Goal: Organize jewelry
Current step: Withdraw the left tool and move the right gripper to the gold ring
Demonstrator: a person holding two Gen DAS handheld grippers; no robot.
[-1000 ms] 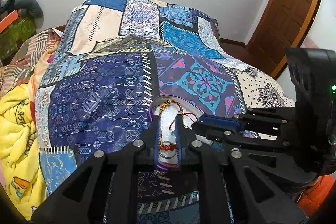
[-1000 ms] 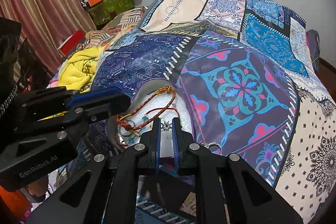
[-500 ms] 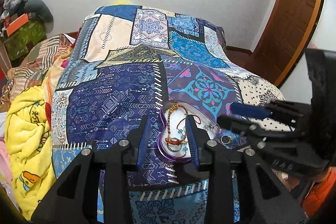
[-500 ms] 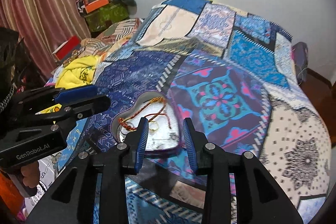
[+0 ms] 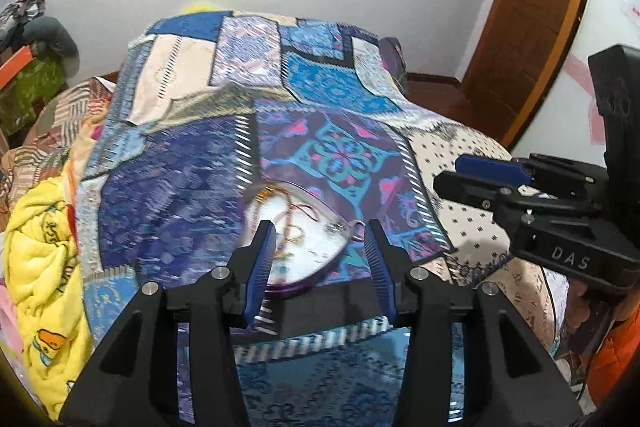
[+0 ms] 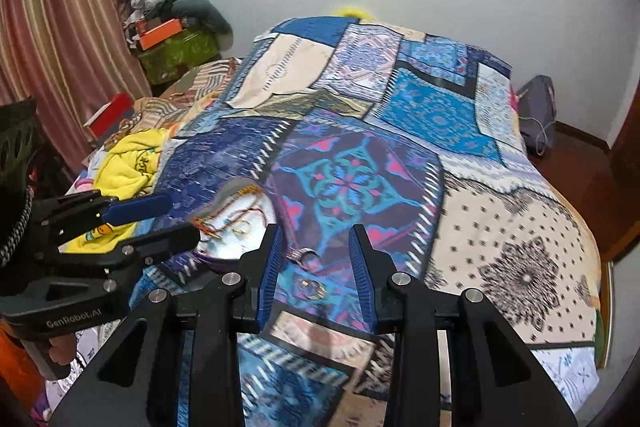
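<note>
A heart-shaped tray (image 5: 316, 247) with a purple rim and a pale, shiny floor lies on the patchwork bedspread (image 5: 192, 203), near the foot of the bed. In the left wrist view its long axis runs from the rounded lobes at upper left to the point at lower right, partly behind the left gripper's (image 5: 320, 267) blue ribbed pads. Coiled inside is a braided cord bracelet (image 6: 236, 217) of red and gold thread, with thin metal hoops beside it — motion blur hides their detail.

Two rings sit on the cloth just outside the tray's rim: a silvery ring (image 6: 304, 254) and a gold ring (image 6: 314, 289) nearer the camera, both between the right gripper's (image 6: 316, 267) fingers in that view, but below them and untouched.

The left gripper's jaws have just been opening and stand spread, with nothing pinched; the tray shows through the gap. The right gripper's jaws opened a moment ago and are likewise parted, holding nothing.

Both tools are matte black plastic with steel screw heads. "GenRobot.AI" is printed in white on the left one's body, "DAS" on the right one's.

The bedspread is printed cotton in blues, purple and cream, with a teal and pink flower medallion. A fleecy yellow blanket (image 5: 36, 267) is bunched at its left edge.
</note>
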